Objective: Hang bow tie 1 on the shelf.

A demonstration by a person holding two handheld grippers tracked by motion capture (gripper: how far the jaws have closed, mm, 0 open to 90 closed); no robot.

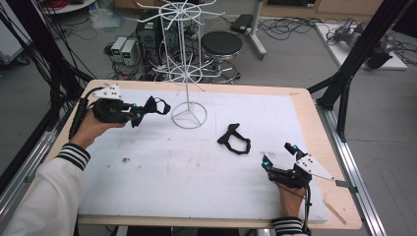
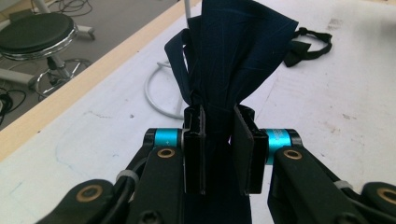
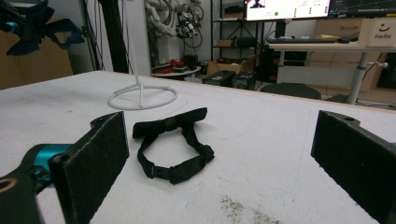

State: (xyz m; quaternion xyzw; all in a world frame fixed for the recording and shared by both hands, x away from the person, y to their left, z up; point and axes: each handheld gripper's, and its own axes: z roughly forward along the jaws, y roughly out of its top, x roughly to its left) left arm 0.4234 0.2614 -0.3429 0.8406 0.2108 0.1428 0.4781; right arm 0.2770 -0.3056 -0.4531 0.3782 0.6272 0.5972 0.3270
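High view, left to right: left gripper (image 1: 139, 116) clenched on navy bow tie (image 1: 156, 105), held off the mat just left of white wire stand (image 1: 188, 116). Black bow tie (image 1: 235, 139) flat mid-mat, apparently untouched. Right gripper (image 1: 279, 155) released, near it.

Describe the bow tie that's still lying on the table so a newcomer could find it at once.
On the white table mat, look right of the white wire rack's ring base. The black bow tie lies flat there, strap looped, ahead of the open right gripper. The navy bow tie is clamped in the left gripper.
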